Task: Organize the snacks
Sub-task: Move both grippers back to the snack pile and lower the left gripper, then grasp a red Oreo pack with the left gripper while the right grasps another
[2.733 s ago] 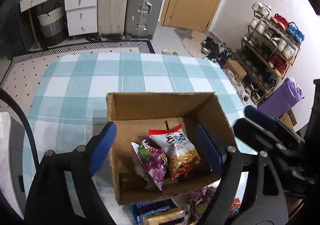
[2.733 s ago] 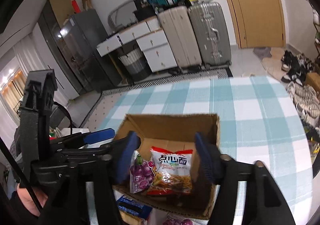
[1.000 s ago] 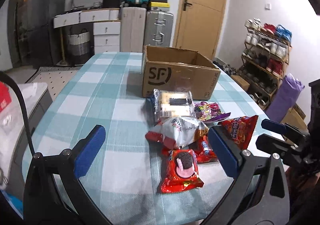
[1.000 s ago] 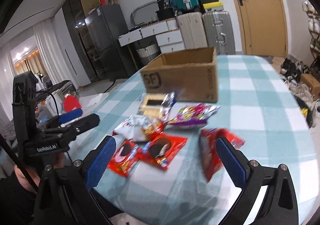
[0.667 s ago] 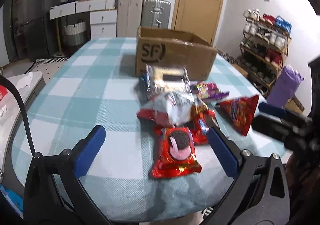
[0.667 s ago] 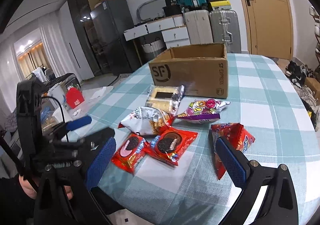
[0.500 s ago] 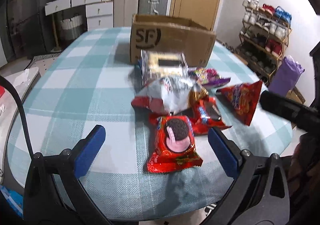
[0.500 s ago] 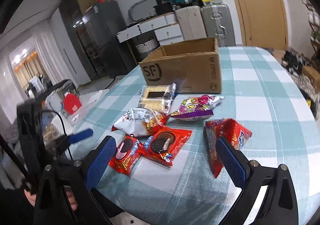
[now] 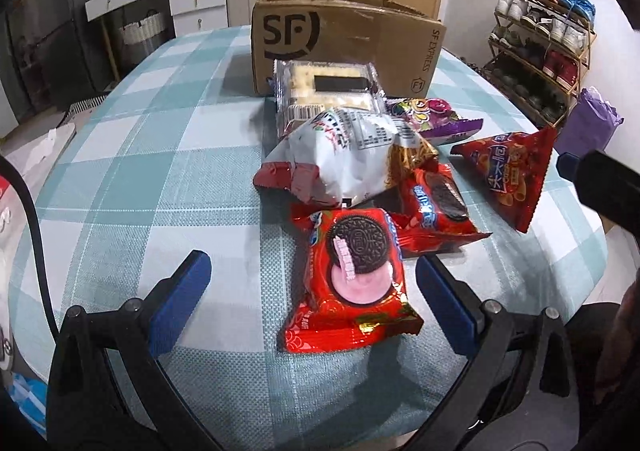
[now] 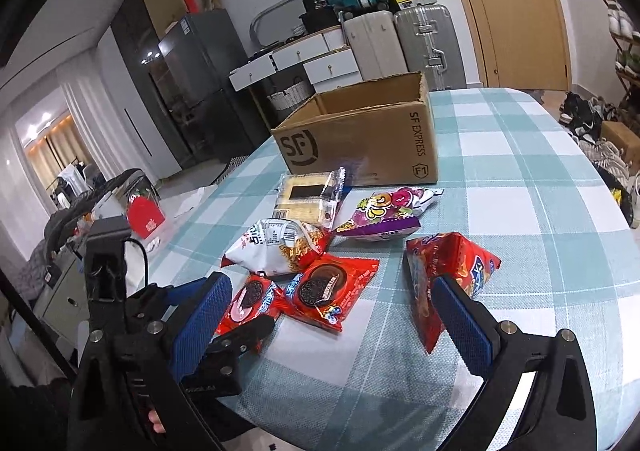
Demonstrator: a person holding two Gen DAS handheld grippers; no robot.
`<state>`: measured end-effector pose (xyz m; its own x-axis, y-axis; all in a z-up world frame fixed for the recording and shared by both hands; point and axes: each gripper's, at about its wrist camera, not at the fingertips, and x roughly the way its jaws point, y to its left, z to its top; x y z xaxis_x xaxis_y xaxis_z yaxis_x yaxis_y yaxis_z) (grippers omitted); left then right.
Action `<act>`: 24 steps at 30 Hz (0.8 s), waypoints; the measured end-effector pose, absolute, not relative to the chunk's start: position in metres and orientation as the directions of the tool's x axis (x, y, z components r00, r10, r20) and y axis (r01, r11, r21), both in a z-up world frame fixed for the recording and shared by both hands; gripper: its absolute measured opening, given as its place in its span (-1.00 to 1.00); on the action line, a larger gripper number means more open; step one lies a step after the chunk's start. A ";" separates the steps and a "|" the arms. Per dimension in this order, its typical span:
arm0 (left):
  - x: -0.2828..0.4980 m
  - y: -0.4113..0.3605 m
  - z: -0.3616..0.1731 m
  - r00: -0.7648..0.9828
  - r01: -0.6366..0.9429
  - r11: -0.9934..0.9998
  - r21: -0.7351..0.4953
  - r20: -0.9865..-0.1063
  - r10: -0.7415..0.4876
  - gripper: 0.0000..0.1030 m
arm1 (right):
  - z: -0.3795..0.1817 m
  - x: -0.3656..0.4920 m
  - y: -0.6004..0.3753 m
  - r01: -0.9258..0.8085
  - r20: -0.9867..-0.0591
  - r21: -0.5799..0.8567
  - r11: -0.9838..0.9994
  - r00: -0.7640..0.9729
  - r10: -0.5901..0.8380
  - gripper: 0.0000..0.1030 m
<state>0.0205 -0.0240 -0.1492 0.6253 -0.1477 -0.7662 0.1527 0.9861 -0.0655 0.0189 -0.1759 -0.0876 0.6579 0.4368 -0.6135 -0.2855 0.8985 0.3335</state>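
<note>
A brown SF cardboard box (image 9: 344, 39) (image 10: 360, 143) stands open on the checked table. Snack packs lie in front of it: a clear cracker pack (image 9: 326, 89), a white noodle bag (image 9: 348, 155) (image 10: 280, 245), a purple candy bag (image 9: 432, 117) (image 10: 388, 211), a red triangular bag (image 9: 512, 171) (image 10: 444, 271) and two red Oreo packs (image 9: 352, 279) (image 10: 324, 291). My left gripper (image 9: 312, 287) is open, its fingers either side of the nearest Oreo pack. My right gripper (image 10: 332, 315) is open and empty above the near table edge.
The teal checked tablecloth (image 9: 160, 179) covers the round table. Suitcases (image 10: 400, 39), drawers and a door stand behind it. A shoe rack (image 9: 540, 39) is on the right. A red bag (image 10: 146, 217) sits off the table's left side.
Both grippers have drawn back from over the box to the near table edge and dropped lower. The left gripper has closed in on the nearest Oreo pack.
</note>
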 end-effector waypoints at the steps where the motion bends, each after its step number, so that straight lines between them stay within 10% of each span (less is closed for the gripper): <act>1: 0.022 -0.022 -0.150 0.622 0.149 0.986 -0.069 -0.769 -0.148 0.98 | -0.088 0.019 -0.175 -0.290 -0.614 0.331 0.898 0.656 0.438 0.97; 7: 0.031 -0.015 -0.152 0.620 0.144 0.983 -0.118 -0.764 -0.182 0.91 | -0.089 0.020 -0.173 -0.295 -0.616 0.326 0.898 0.654 0.439 0.97; 13: 0.028 -0.010 -0.153 0.597 0.174 0.963 -0.206 -0.756 -0.270 0.39 | -0.090 0.020 -0.175 -0.283 -0.621 0.331 0.900 0.653 0.433 0.97; 15: 0.030 -0.011 -0.154 0.588 0.193 0.956 -0.222 -0.753 -0.294 -0.18 | -0.091 0.021 -0.175 -0.280 -0.625 0.329 0.902 0.651 0.430 0.97; 24: 0.021 -0.006 -0.147 0.591 0.238 0.926 -0.294 -0.713 -0.378 -0.19 | -0.096 0.022 -0.162 -0.318 -0.653 0.294 0.901 0.622 0.433 0.97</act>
<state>0.0214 -0.0064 -0.1468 0.5909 -0.3782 -0.7126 0.2384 0.9257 -0.2936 0.0218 -0.1617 -0.0964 0.6219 0.4326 -0.6528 -0.3183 0.9013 0.2939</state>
